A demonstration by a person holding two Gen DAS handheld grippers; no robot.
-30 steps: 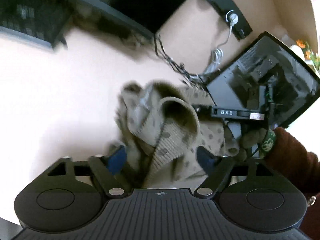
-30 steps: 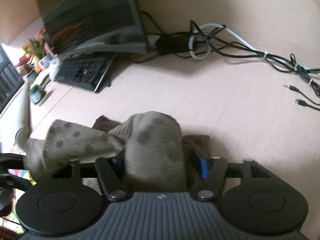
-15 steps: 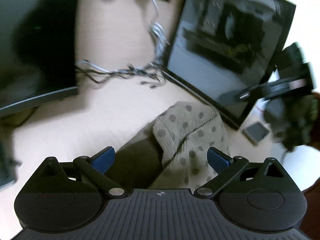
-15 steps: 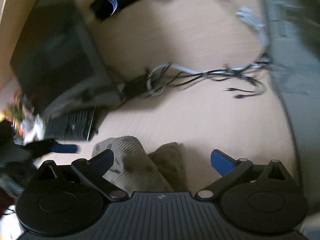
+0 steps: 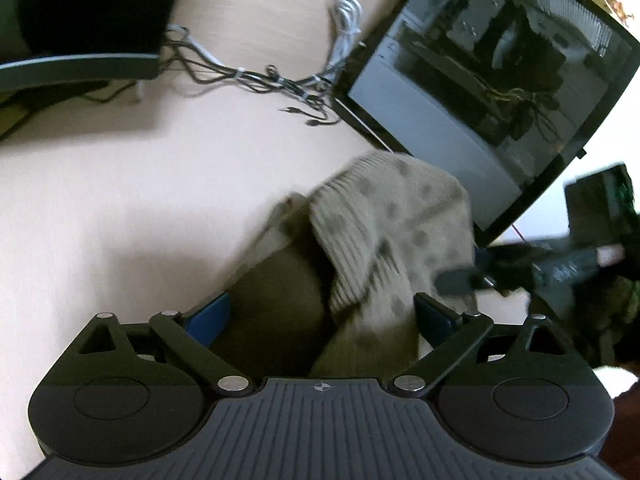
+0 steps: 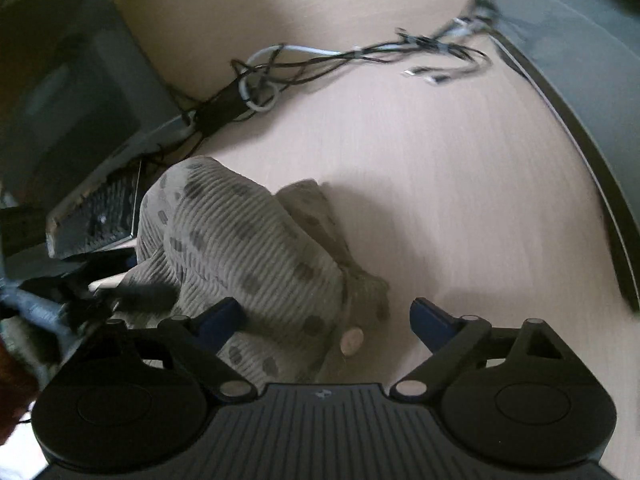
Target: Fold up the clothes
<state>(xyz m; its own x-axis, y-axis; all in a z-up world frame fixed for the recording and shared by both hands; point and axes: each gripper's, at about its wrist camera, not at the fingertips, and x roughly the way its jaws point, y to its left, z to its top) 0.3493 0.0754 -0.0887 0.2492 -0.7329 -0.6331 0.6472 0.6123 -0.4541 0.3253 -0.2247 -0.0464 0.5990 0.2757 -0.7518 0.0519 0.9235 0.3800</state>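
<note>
The beige ribbed knit garment with dark polka dots (image 5: 384,232) now lies bunched in a low heap on the pale wood-grain desk (image 6: 420,168); a sec ago it was pinched up in the right gripper (image 6: 324,316), whose blue-padded jaws have since let go and stand wide, just starting to narrow again, w/ a fold of the knit and one round tan button (image 6: 351,342) between them but not pressed. The left gripper (image 5: 320,316), a sec ago nipping the ribbed cuff area, also stands wide, cloth and its dark olive lining bulging up between the pads w/o being clamped. Both wrist views have swung round since then: the tilted flat screen sits far larger in the left view. Some motion blur.

Count: 1 garment, 2 grippers, 2 dark flat monitors – one tilted glossy black screen (image 5: 492,92) just beside the garment, one curved black screen (image 5: 80,20) further off – 1 black keyboard (image 6: 96,220) near the heap's left side in the right view, 1 tangle of black and white cables (image 6: 304,68) running between the screens.

Desk surface: light beige laminate, soft shadows, lit from one side. A rust-brown sleeve (image 5: 624,432) shows at the left view's lower right corner
</note>
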